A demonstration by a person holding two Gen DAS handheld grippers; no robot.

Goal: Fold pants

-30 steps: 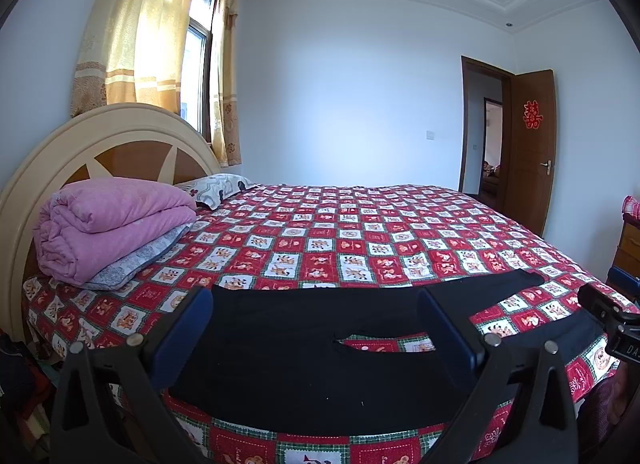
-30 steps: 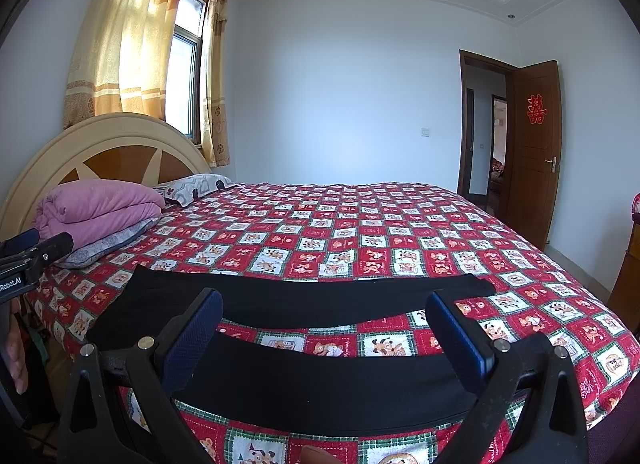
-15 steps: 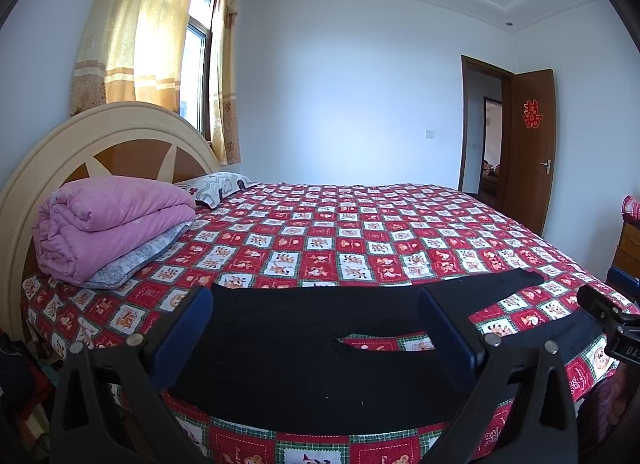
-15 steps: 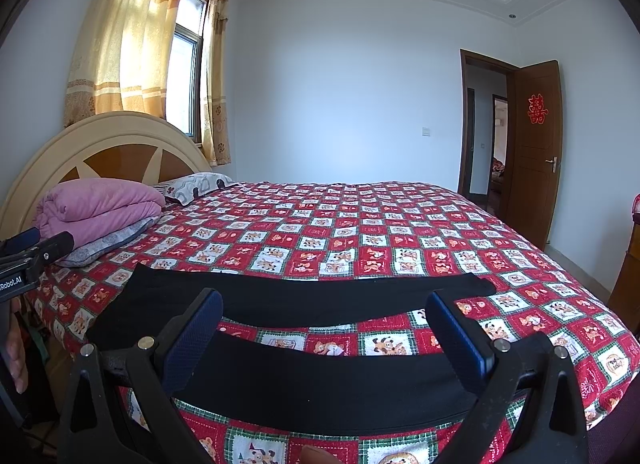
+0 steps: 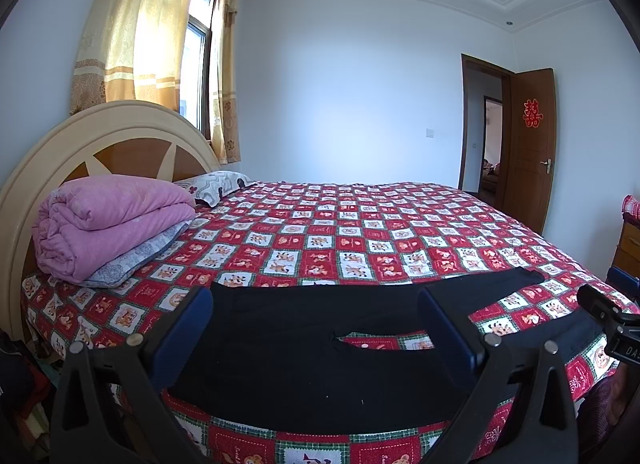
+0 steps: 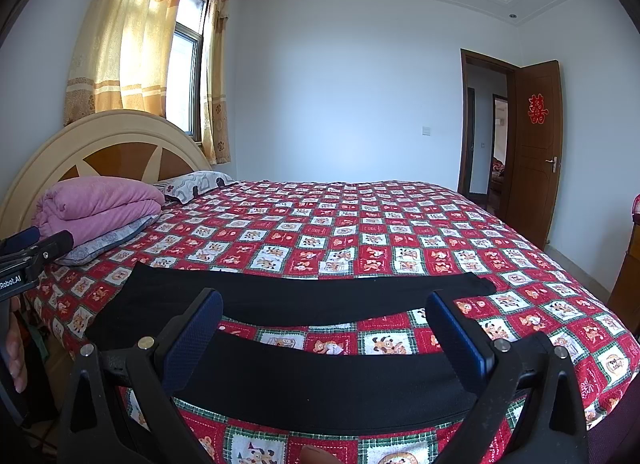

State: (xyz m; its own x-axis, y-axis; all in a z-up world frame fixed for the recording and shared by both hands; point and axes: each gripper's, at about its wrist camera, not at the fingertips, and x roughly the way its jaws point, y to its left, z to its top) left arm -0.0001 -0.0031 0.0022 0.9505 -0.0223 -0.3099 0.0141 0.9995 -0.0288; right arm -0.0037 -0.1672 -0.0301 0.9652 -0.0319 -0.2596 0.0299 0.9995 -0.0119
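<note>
Pants (image 5: 320,360) flat near headboard (image 5: 120,136), unfolded. Left gripper (image 5: 316,332) and right gripper (image 6: 324,340) both released, gripping nothing. Risk: pinching bedspread (image 5: 360,240) along with fabric.

Pants (image 5: 304,368) are plain matt black cloth, bedspread (image 5: 360,240) is printed cotton-looking fabric, headboard (image 5: 120,144) at 9 o'clock is glossy wood, pink blanket (image 5: 104,220) looks soft.

The door (image 6: 538,152) bears a red 囍 sign (image 6: 536,109); the left claw (image 6: 24,264) reads "Robot.AI".
</note>
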